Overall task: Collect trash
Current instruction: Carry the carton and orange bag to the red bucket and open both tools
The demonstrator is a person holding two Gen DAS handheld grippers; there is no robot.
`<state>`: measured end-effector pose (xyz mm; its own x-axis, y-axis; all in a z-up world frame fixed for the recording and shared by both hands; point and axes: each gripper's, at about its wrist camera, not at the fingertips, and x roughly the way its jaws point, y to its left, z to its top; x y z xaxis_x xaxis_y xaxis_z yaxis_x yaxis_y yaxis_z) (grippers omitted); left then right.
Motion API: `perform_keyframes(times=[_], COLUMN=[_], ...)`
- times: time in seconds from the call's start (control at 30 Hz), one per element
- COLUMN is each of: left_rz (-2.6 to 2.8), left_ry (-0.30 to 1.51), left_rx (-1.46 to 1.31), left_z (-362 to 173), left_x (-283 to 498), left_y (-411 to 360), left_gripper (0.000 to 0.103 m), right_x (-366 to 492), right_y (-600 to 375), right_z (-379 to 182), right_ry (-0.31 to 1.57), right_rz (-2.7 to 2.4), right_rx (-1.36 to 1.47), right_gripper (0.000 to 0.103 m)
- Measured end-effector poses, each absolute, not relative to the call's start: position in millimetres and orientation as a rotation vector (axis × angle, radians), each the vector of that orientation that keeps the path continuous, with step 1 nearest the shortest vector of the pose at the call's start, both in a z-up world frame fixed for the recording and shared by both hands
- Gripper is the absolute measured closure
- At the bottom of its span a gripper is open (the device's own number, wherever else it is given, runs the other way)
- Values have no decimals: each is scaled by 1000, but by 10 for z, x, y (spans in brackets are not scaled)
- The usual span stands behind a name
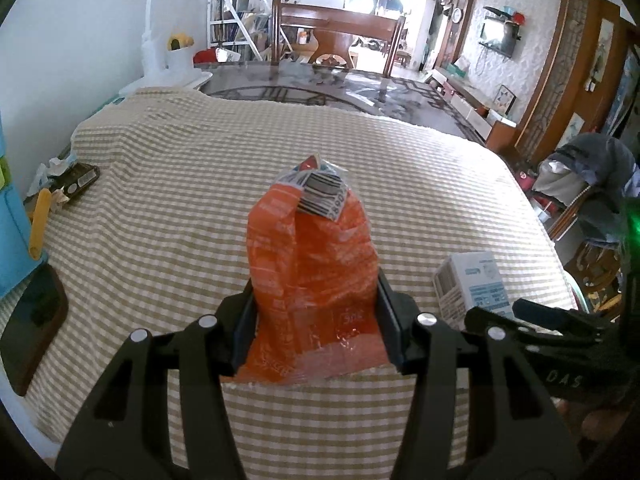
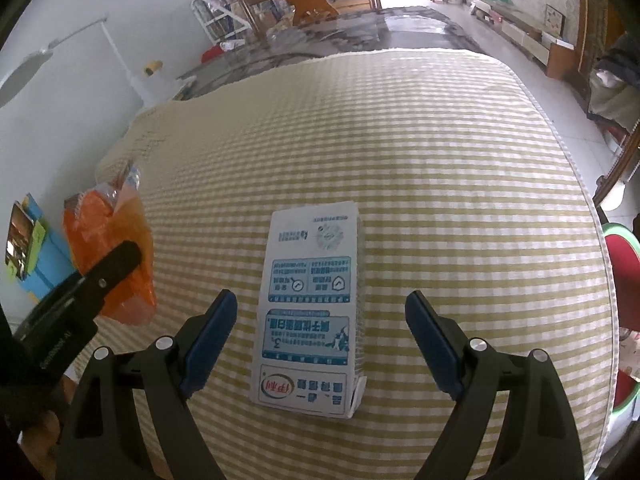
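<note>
Checked cloth (image 2: 440, 160): orange bag (image 1: 312, 264), milk carton (image 2: 312, 308) apart.

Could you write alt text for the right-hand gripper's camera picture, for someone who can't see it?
A white and blue milk carton lies flat on a checked tablecloth, between the open fingers of the right gripper, which do not touch it. To the left, the left gripper grips an orange plastic bag.
</note>
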<state>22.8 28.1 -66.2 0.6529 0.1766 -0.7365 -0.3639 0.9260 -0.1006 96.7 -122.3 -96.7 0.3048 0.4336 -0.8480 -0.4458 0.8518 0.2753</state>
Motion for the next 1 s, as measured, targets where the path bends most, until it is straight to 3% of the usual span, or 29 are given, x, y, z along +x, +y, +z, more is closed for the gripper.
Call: perform_keyframes(times=[0.27, 0.43, 0.47, 0.5, 0.53, 1.0], left_rz=[311, 311, 307, 301, 299, 282], left_ry=[885, 928, 934, 939, 936, 820], left_rx=[-265, -287, -294, -305, -308, -241], left_z=[-829, -949, -965, -982, -984, -659], left_x=[283, 320, 323, 326, 322, 199], left_y=[296, 339, 345, 353, 354, 169], left_gripper=[41, 41, 45, 45, 47, 52], right_x=[939, 941, 942, 947, 951, 853], right_y=[-1123, -1107, -1098, -1093, -1099, -1767], right_z=[-1017, -1035, -1045, -1067, -1084, -540], right_ry=[1137, 1140, 1143, 1155, 1168, 1011], right_rz=[588, 586, 584, 585, 593, 593], right_rx=[-39, -59, -67, -72, -66, 178], right_gripper=[20, 20, 26, 39, 46, 46])
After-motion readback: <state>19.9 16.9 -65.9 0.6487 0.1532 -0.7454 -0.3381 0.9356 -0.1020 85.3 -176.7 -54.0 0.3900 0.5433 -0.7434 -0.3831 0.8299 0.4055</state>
